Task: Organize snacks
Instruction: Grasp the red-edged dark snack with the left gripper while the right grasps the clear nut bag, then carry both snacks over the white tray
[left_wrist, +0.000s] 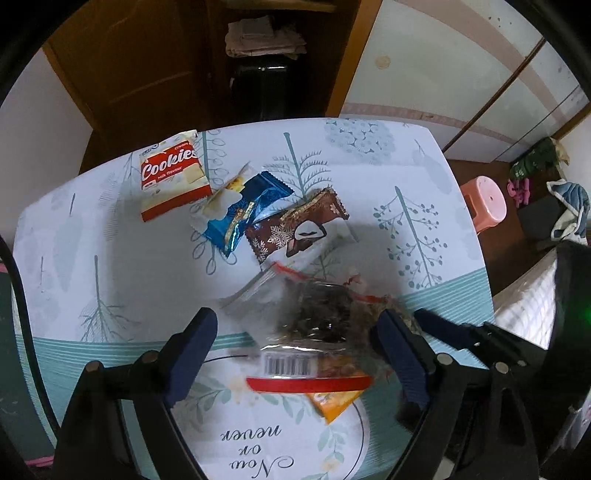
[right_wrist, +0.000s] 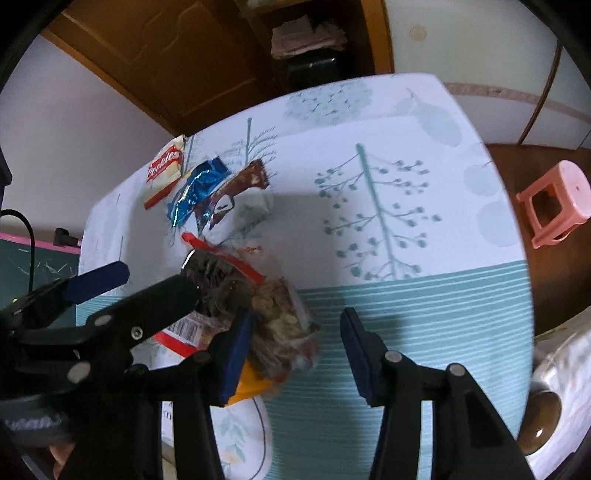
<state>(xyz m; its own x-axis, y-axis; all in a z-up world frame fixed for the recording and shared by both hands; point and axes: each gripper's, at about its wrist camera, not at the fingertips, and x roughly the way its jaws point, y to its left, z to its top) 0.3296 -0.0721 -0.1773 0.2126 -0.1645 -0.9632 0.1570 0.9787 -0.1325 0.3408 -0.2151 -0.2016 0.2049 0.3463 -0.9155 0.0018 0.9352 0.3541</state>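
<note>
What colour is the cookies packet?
Red and white cookies packet, clearest in the left wrist view.

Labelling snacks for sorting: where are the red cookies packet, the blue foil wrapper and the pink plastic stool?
red cookies packet (left_wrist: 170, 173), left wrist view, printed front
blue foil wrapper (left_wrist: 246, 212), left wrist view, middle
pink plastic stool (right_wrist: 557, 201), right wrist view, seat

A home room is showing here: a table (right_wrist: 406, 295) wearing a tree-printed cloth, a wooden door (left_wrist: 147, 55), a pink plastic stool (right_wrist: 554, 203), bedding (left_wrist: 524, 306) lying alongside.
</note>
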